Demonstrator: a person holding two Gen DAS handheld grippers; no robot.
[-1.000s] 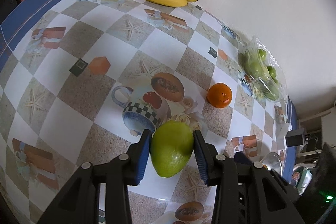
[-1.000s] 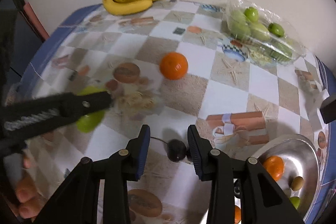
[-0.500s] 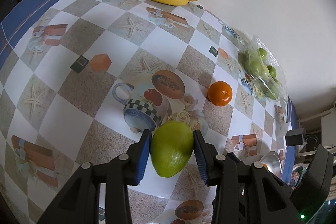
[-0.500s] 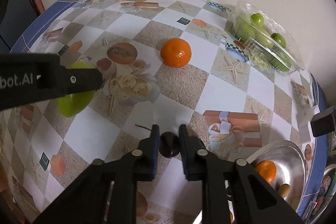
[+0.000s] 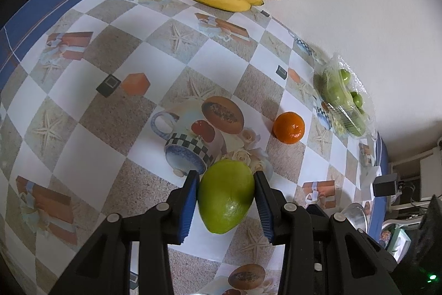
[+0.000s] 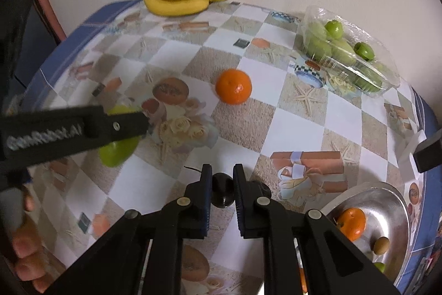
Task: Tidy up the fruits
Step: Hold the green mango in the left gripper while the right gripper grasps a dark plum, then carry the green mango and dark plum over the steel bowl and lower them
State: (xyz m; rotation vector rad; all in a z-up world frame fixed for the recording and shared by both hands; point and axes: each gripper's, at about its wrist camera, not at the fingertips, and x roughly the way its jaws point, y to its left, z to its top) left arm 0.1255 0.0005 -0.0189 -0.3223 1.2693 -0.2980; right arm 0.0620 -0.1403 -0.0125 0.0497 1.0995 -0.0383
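Right claw point(image 6: 222, 191) grips dark fruit point(image 6: 221, 194) near silver bowl point(image 6: 397, 201) rim.

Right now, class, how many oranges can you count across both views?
2. One orange lies loose on the tablecloth, mid-table, between the bananas and the metal bowl. Another orange sits inside that bowl. The bowl runs out of frame, so more may be hidden.
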